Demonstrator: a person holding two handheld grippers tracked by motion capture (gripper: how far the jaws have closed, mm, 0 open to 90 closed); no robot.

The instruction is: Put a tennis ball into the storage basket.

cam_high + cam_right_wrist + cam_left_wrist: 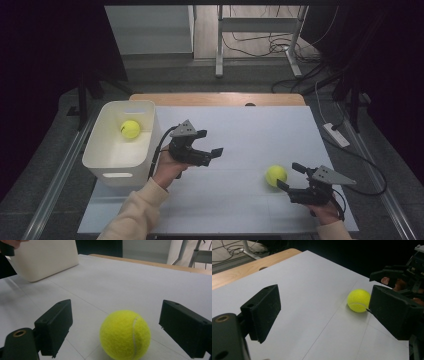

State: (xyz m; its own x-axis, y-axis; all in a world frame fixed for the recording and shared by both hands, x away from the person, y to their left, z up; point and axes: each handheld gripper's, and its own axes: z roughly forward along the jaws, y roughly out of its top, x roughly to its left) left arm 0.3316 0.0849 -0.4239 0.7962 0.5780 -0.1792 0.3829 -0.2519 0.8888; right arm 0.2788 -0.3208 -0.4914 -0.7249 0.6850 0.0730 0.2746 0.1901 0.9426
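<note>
White plastic formed the bin (119,159) at the left edge of the table (250,135), and one yellow tennis ball (130,129) lay inside it, near the far wall. Just right of the bin I held my left gripper (207,150) above the pale tabletop — its jaws stood apart with nothing between them, pointing across toward the right side. From the left gripper view the bare white surface ran between my two black pads (263,312), and the second tennis ball (359,300) sat farther off, close to my other hand. That ball (276,175) rested on the table, well apart from the bin. My right gripper (288,176) waited at its right side, low over the surface — jaws spread wide, one on either side of the ball (125,334), neither pad touching it. In the right gripper view the bin (43,258) showed beyond, at the upper left.
</note>
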